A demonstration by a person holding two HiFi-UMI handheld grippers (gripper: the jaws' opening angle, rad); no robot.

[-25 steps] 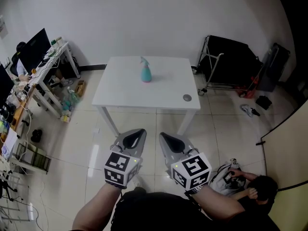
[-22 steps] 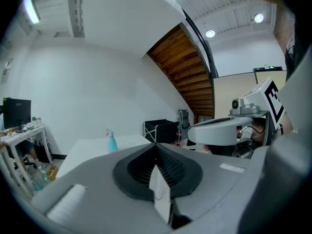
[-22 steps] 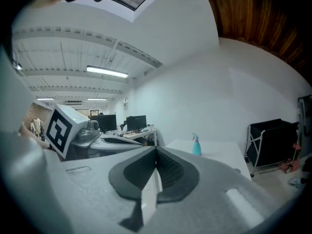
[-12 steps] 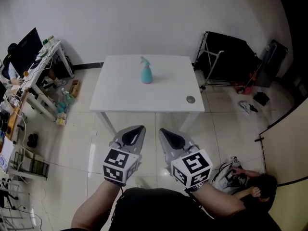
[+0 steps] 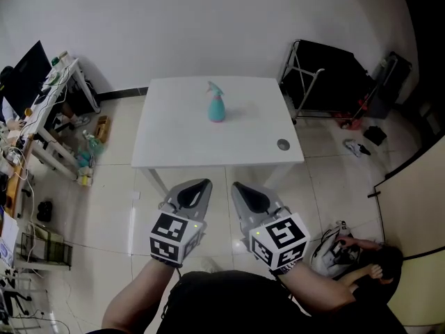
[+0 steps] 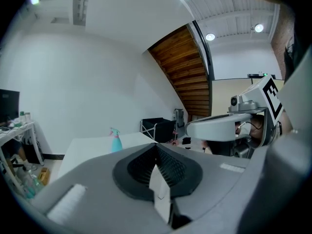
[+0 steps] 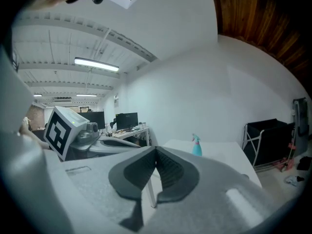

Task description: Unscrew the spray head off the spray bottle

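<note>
Left tongs [image 5: 202, 186], right tongs [image 5: 237, 186] side by side, both closed, empty.

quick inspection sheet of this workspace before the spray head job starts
surface: white table, mostly bare
job's things: teal spray bottle upright near the table's middle, spray head on
clutter: small round grey object near the table's front right corner
grippers: left gripper and right gripper both shut, empty, short of the table
cables: nothing seen on the table
surroundings: cluttered desk with a monitor at left; black cart at right; a person crouched on the floor at lower right
</note>
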